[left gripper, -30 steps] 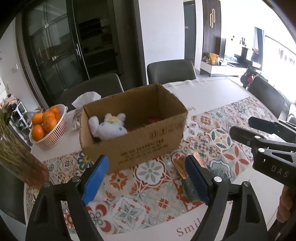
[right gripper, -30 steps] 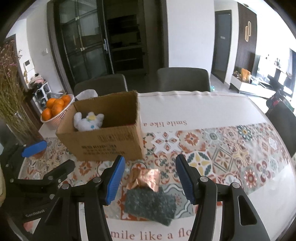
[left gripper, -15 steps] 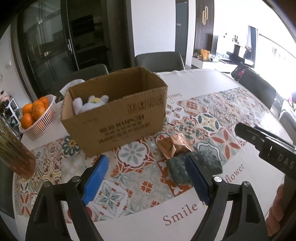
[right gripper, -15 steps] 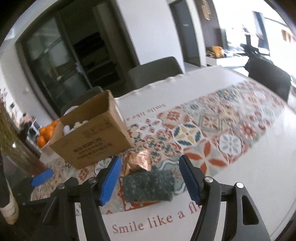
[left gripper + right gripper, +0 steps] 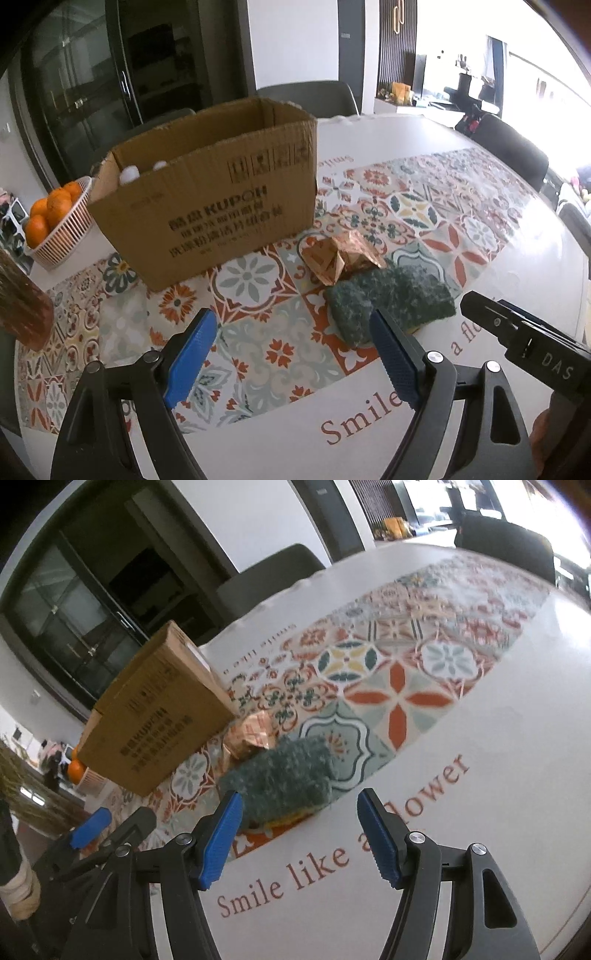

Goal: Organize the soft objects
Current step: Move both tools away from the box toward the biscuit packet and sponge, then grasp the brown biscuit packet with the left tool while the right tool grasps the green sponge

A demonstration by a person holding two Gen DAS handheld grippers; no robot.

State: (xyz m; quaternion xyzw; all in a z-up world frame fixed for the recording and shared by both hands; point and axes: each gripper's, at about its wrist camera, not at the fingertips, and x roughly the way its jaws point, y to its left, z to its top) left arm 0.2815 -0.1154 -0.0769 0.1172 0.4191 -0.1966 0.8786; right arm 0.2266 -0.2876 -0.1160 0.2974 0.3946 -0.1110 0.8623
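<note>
A dark green scrubbing sponge (image 5: 391,302) with a yellow underside lies on the patterned tablecloth; it also shows in the right wrist view (image 5: 280,775). A crumpled copper foil wrapper (image 5: 340,254) touches its far side, also in the right wrist view (image 5: 251,734). An open cardboard box (image 5: 207,199) stands behind them, with a white plush toy (image 5: 129,173) just showing over its rim. My left gripper (image 5: 291,358) is open and empty, low over the table left of the sponge. My right gripper (image 5: 299,838) is open and empty, just in front of the sponge.
A basket of oranges (image 5: 55,218) sits at the far left beside the box. A brown vase (image 5: 26,306) with dried stems stands at the left edge. Dark chairs (image 5: 509,151) ring the table. The white cloth border carries red lettering (image 5: 332,853).
Both grippers have dropped lower and closer to the table. The right gripper has tilted and closed in on the sponge. The plush is now mostly hidden behind the box rim.
</note>
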